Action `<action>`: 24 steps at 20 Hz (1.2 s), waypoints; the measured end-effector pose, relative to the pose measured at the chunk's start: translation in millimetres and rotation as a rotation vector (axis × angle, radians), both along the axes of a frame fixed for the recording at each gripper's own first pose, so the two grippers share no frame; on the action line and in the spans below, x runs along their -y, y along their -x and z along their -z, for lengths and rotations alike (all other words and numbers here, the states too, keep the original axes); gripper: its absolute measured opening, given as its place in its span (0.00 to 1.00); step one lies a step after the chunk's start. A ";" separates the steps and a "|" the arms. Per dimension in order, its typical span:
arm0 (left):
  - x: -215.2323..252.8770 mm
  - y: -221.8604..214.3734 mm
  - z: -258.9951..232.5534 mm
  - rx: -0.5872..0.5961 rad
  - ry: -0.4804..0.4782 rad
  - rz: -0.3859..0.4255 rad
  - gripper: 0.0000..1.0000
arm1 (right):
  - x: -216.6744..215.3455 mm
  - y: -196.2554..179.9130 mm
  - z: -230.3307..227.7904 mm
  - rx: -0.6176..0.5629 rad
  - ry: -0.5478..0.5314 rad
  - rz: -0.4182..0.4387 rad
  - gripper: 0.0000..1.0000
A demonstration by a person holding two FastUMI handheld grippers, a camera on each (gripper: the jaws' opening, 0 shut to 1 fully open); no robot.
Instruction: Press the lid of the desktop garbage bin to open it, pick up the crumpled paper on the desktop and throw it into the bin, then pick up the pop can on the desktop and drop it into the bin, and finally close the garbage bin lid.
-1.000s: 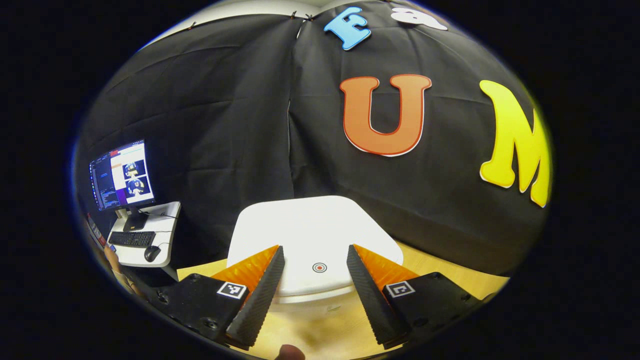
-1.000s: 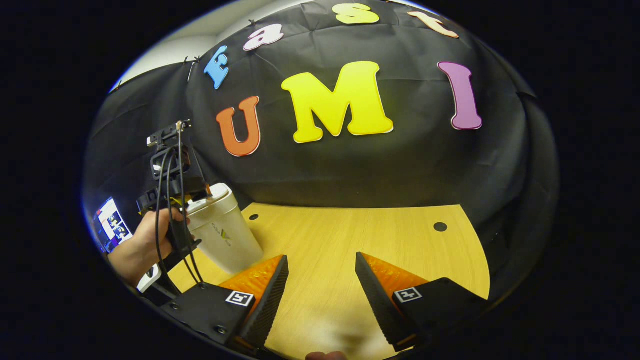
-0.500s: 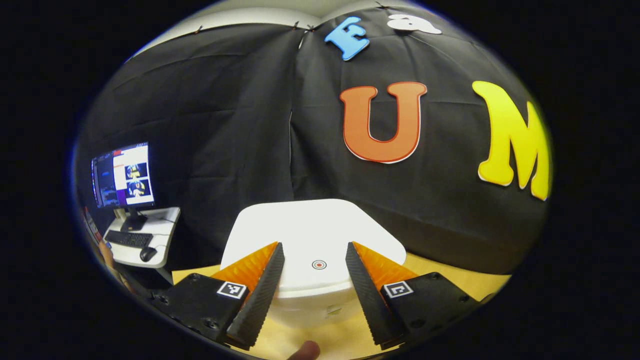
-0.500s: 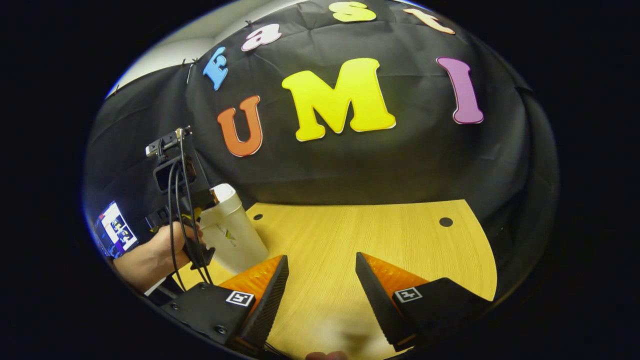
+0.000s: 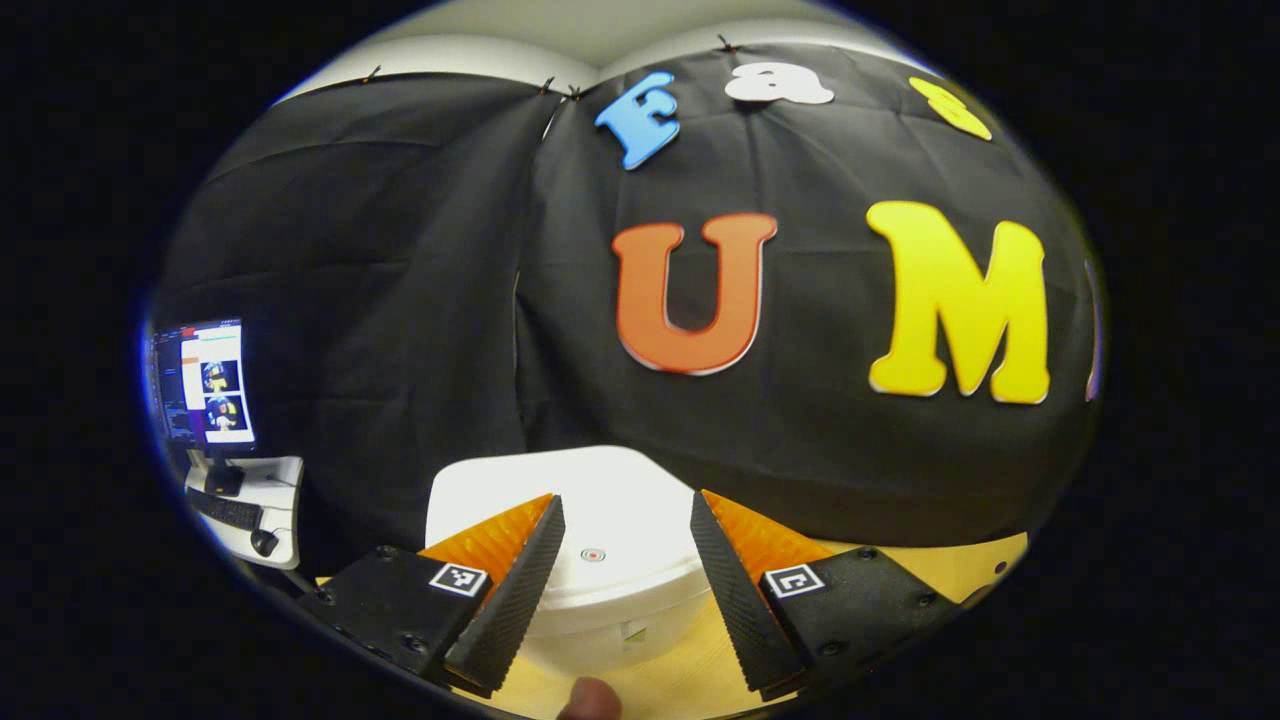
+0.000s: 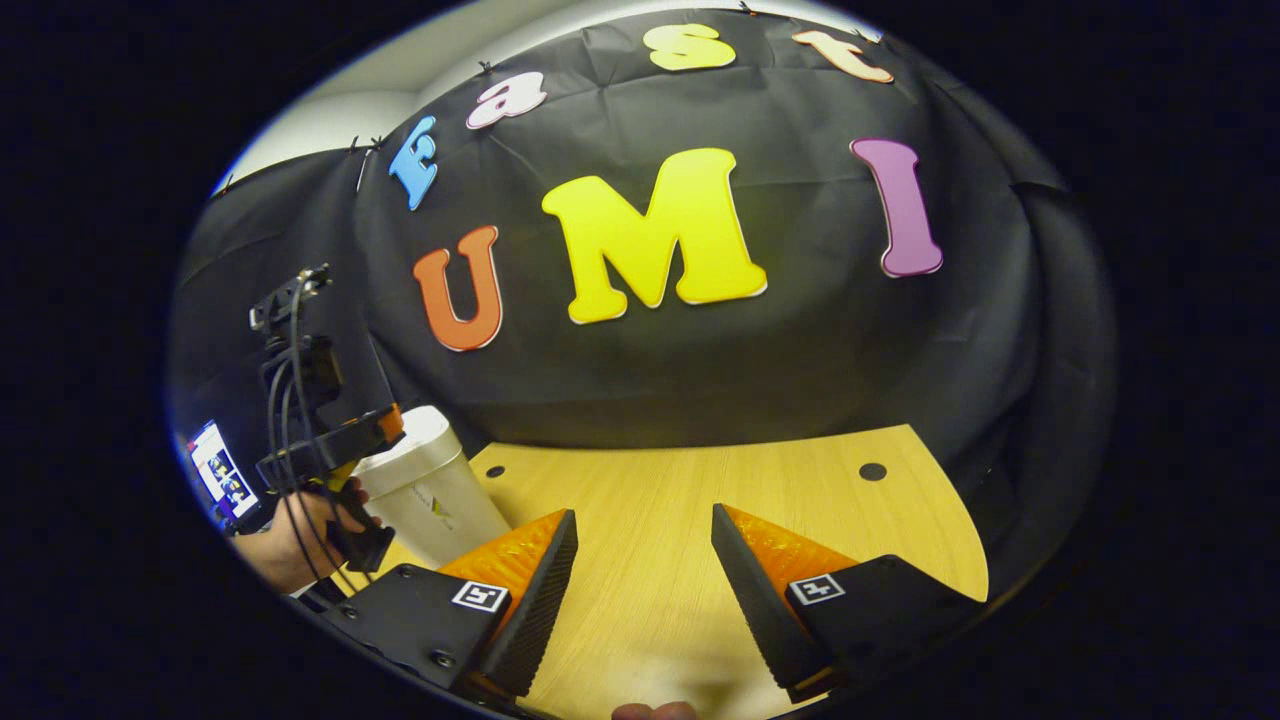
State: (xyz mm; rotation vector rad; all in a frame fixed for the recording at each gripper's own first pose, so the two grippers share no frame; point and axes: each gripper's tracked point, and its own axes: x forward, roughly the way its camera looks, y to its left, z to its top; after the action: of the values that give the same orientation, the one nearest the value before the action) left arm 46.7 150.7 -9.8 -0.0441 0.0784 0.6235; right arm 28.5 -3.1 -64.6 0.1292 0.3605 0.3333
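I am holding the left gripper (image 5: 625, 530) just above the white desktop bin (image 5: 600, 620), its jaws standing wide with nothing between them. The bin's lid (image 5: 600, 500) is lying shut, spanning the gap between the jaws and reaching beyond the fingertips, and its small red target mark (image 5: 593, 554) is sitting just ahead of them. I am keeping the right gripper (image 6: 640, 545) over bare wooden desktop (image 6: 700, 480), jaws also wide and empty; from there the bin (image 6: 430, 490) is standing well off to the left of its jaws. I am not finding the crumpled paper or the pop can here, and with the lid shut I judge this the closing step or the opening press; I cannot tell which. Next, I would check the lid is seated.
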 end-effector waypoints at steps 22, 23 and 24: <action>135.9 12.3 -56.7 0.065 -0.026 0.630 0.94 | -25.9 20.9 -92.5 0.412 0.128 0.167 0.83; 135.7 12.5 -56.4 0.067 -0.025 0.628 0.96 | -26.3 21.5 -93.4 0.413 0.126 0.165 0.83; 136.0 13.4 -56.0 0.069 -0.025 0.625 0.95 | -27.8 22.6 -94.0 0.413 0.124 0.160 0.87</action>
State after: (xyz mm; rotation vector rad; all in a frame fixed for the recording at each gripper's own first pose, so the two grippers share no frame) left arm 33.3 14.7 46.1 -0.0150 0.0144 -0.0023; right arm 6.0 24.7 29.5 -0.0341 -0.0393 0.1724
